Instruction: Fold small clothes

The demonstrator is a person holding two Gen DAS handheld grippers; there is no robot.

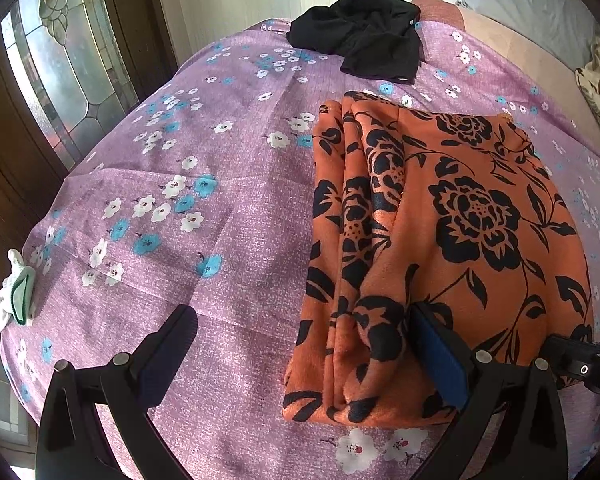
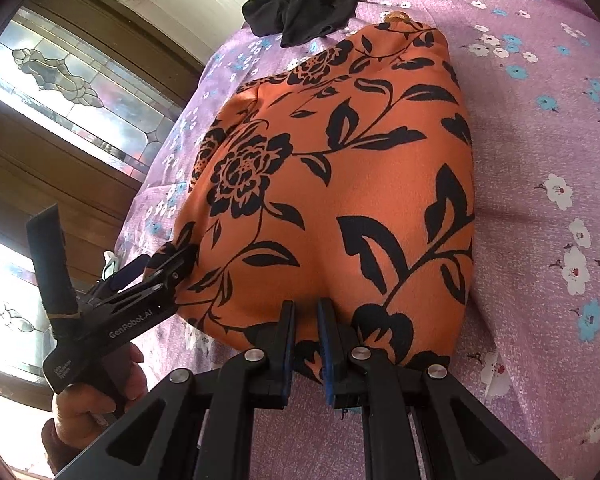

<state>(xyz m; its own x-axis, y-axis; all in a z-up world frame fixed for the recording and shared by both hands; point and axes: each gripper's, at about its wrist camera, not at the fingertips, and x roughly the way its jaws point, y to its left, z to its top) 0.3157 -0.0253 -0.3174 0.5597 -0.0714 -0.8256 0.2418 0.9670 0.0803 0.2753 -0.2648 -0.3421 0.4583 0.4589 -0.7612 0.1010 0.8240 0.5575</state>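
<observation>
Your right gripper [image 2: 305,308] pinches the near edge of the folded orange floral garment [image 2: 340,184], which lies on the purple flowered sheet [image 1: 180,240]. Your left gripper [image 1: 300,320] stands spread, one finger [image 1: 440,356] resting on the garment's near corner. A black garment [image 1: 364,36] lies beyond.

Floral purple bedsheet [image 1: 228,240], leaded-glass door [image 1: 56,80]

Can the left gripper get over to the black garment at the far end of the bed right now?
Probably yes. The left gripper is open, holding nothing, and bare purple bedsheet runs from it up to the black garment. Only its right finger rests against the folded orange cloth.
</observation>
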